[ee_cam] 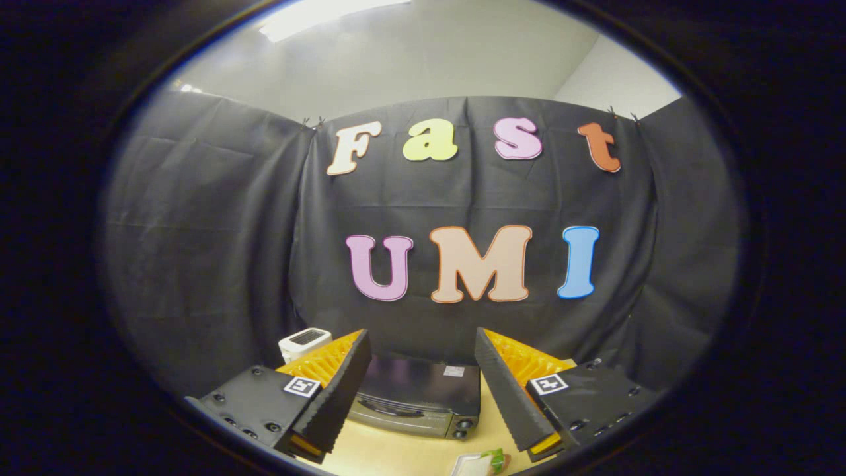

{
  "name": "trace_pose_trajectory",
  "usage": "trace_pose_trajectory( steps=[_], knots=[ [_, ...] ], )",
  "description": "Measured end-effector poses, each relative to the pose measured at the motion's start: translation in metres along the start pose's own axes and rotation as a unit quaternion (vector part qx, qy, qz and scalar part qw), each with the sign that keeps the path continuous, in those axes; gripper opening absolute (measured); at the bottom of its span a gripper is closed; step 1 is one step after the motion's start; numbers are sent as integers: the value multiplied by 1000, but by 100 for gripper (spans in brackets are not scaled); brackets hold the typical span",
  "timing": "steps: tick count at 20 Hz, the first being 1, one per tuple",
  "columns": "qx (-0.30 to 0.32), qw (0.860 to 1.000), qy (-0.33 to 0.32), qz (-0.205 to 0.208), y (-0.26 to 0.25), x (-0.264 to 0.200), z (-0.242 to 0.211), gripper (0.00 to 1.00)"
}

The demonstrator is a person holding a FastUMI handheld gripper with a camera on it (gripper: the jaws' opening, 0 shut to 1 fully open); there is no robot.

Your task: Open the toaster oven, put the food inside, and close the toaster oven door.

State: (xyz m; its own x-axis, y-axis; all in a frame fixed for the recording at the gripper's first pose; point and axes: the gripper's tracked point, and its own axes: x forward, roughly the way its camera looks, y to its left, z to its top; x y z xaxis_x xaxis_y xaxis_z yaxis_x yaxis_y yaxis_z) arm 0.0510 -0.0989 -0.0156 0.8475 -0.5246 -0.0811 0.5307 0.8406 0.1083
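gripper view | gripper [419, 390] fingers spread apart, held nothing | toaster oven [416, 396] sat beyond fingers, door shut; likely heavy, rigid; best taken at door handle [390, 411] | food [481, 462] lay nearer than oven, probably light, soft

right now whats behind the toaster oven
Directly behind the toaster oven hangs the booth's black cloth wall. A small white appliance stands behind it to one side, partly hidden by a gripper finger. The gripper is open, the oven beyond its fingers.
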Motion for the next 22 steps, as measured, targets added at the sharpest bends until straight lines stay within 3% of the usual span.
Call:
trace_pose_trajectory(
  steps=[9,18,22],
  knots=[
    [-12,999,17,-35,14,32,-29,99],
    [-16,999,19,-44,45,56,-47,99],
    [-9,997,37,-60,58,54,-76,99]
  ],
)
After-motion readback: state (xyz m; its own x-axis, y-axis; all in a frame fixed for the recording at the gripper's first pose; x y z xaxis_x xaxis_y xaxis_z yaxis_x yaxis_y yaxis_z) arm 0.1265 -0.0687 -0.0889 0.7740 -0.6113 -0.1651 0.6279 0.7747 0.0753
